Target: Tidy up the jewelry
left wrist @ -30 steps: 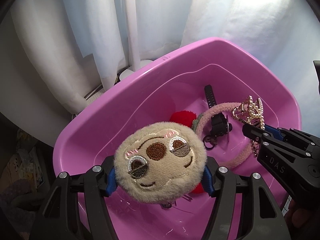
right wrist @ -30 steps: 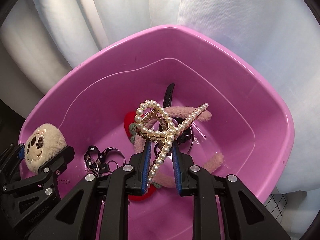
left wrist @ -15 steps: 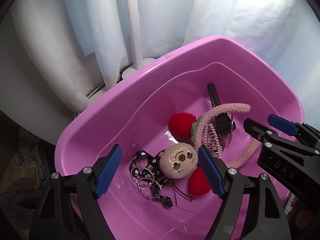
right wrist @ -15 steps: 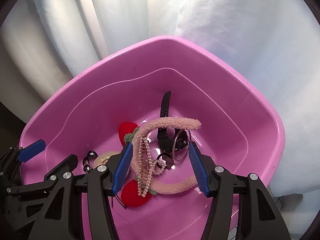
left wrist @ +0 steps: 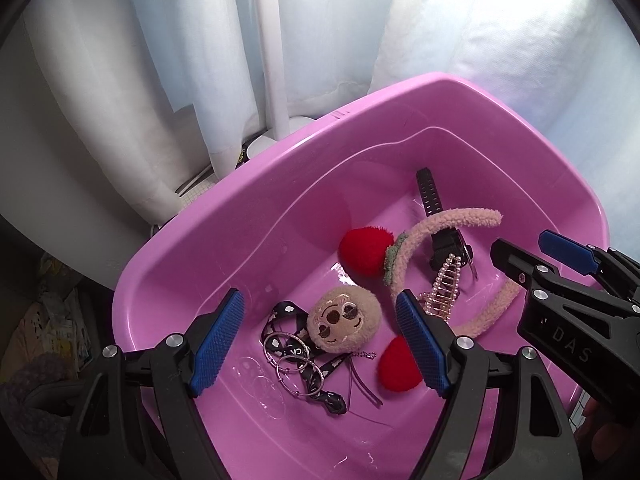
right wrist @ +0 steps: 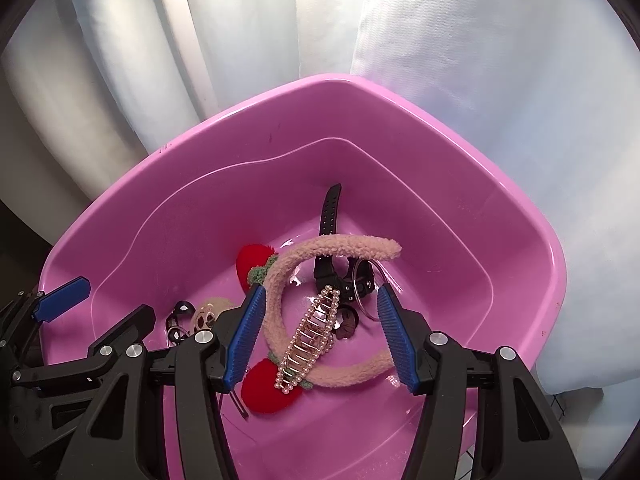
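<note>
Pink plastic tub [left wrist: 224,248] holds all the jewelry. A beige plush face charm [left wrist: 343,324] lies on its floor beside black straps with metal rings [left wrist: 298,364], under the left gripper [left wrist: 320,344], whose jaws are spread and empty. The right gripper [right wrist: 320,336] is likewise spread wide above a pearl hair clip [right wrist: 310,340] resting across a fuzzy headband [right wrist: 332,250], near a black watch [right wrist: 330,216].

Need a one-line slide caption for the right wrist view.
Open right gripper above a pink tub holding a pearl hair clip, fuzzy headband and black watch.
</note>
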Available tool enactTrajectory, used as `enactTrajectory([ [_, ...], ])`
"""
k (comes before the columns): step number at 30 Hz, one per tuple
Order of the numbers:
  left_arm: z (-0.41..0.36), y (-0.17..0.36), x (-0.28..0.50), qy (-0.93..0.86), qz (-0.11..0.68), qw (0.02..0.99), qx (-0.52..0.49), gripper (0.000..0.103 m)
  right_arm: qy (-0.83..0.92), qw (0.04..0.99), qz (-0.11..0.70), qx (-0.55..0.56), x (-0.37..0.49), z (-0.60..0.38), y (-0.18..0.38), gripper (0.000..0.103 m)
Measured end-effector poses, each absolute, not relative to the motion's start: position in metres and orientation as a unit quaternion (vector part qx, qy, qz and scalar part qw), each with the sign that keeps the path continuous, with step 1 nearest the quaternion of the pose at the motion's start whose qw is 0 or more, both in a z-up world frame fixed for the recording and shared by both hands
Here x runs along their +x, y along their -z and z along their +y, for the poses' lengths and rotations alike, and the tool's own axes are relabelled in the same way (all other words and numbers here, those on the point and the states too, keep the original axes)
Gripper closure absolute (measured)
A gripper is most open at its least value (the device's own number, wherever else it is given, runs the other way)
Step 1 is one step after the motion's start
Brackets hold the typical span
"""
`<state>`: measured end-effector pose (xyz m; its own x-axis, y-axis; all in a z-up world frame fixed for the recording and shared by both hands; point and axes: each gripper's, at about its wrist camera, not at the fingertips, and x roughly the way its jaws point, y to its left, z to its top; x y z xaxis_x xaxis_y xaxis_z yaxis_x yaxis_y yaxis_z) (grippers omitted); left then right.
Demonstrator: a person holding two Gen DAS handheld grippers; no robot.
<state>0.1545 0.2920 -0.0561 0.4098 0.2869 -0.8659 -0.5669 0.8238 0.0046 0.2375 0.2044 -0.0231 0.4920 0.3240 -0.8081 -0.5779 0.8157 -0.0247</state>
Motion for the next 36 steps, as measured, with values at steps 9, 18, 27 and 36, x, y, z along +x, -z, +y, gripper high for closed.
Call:
enactTrajectory([
  [9,0.2933,0.0526,0.1525,-0.265,0.473,0.827,-0.15,0.026,-0.265,0.852,0.426,-0.153,0.2352,0.2015,0.0216,0.047],
  [18,0.2926,0.0529,0.1526,-0.265,0.475,0.826,-0.148,0.026,-0.264,0.852,0.423,-0.159,0.2334,0.2016,0.021,0.047],
  [27,0.2908,0.053,0.1531,-0.266,0.475,0.826,-0.147,0.026,-0.261,0.853,0.422,-0.161,0.2328,0.2021,0.0205,0.047],
  [36,0.2921,0.0531,0.1526,-0.266,0.475,0.825,-0.154,0.026,-0.26,0.853,0.423,-0.162,0.2323,0.2027,0.0196,0.047],
])
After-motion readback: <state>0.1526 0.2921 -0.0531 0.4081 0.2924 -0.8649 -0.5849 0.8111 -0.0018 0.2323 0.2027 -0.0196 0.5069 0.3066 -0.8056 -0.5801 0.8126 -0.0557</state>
